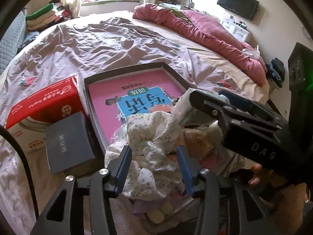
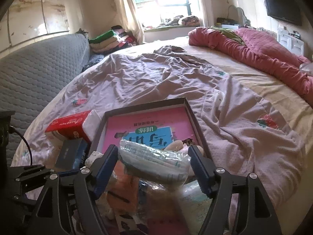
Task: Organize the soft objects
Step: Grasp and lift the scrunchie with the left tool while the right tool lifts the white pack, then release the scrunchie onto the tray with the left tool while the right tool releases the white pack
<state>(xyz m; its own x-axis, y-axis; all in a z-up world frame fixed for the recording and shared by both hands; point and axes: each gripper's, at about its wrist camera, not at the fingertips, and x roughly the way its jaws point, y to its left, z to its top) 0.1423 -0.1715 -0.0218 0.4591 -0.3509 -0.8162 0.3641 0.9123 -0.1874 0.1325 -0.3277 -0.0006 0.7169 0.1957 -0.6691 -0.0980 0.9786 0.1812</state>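
Hovering over a heap of soft things at the near edge of the bed, the left gripper (image 1: 154, 166) has its blue fingers (image 1: 123, 166) spread, with a crumpled white flowered cloth (image 1: 154, 137) lying between them; the pads do not seem to press on it. Just to its right, the right gripper (image 2: 154, 168) also stands with its jaws apart, and a clear plastic packet of folded fabric (image 2: 154, 160) lies across the gap between its fingers (image 2: 105, 166), loose rather than pinched. From the left wrist view the right gripper (image 1: 230, 113) shows as a black body reaching in over the same heap, with a hand (image 1: 256, 176) under it.

Beneath the cloth and the packet lie more soft pieces, orange, pale pink and cream, too tangled to tell apart. Past the heap sits a shallow dark box (image 1: 172, 72) holding a pink book (image 1: 137, 98). Left of the box are a red and white carton (image 1: 45, 101) and a small grey box (image 1: 68, 143). Beyond them spreads a rumpled pale sheet (image 2: 156, 74) on the bed, with a red quilt (image 2: 254, 51) bunched along its far right side.
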